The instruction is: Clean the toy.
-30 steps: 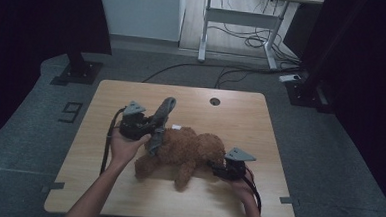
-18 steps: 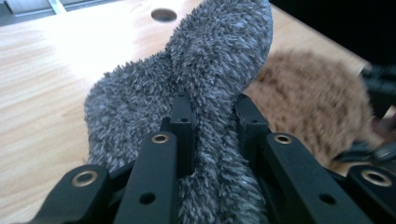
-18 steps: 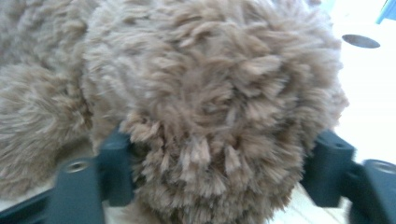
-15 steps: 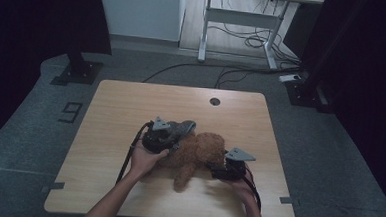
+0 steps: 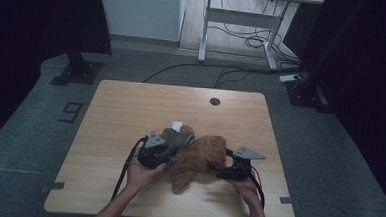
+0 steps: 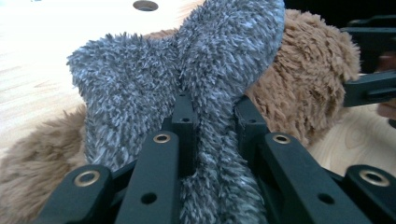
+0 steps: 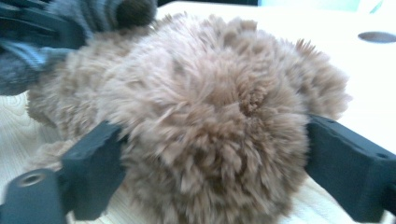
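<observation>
A brown plush bear (image 5: 203, 154) lies on the wooden table (image 5: 131, 110). My left gripper (image 5: 170, 153) is shut on a fuzzy grey sock (image 5: 180, 137), which drapes over the bear's left end. In the left gripper view the sock (image 6: 224, 56) is pinched between the jaws of that gripper (image 6: 215, 109), with the bear (image 6: 303, 79) behind it. My right gripper (image 5: 213, 165) is at the bear's right side. Its jaws have just been opening and now stand wide on either side of the bear (image 7: 210, 84), brushing the fur without squeezing it.
A round cable hole (image 5: 215, 101) sits near the table's far edge. A small white tag (image 5: 177, 123) shows just behind the sock. Beyond the table stand a desk frame (image 5: 235, 20) and floor cables (image 5: 244, 41).
My left hand has carried the sock down and to the right, from above the bear's left side onto the bear. My right hand has stayed in place.
</observation>
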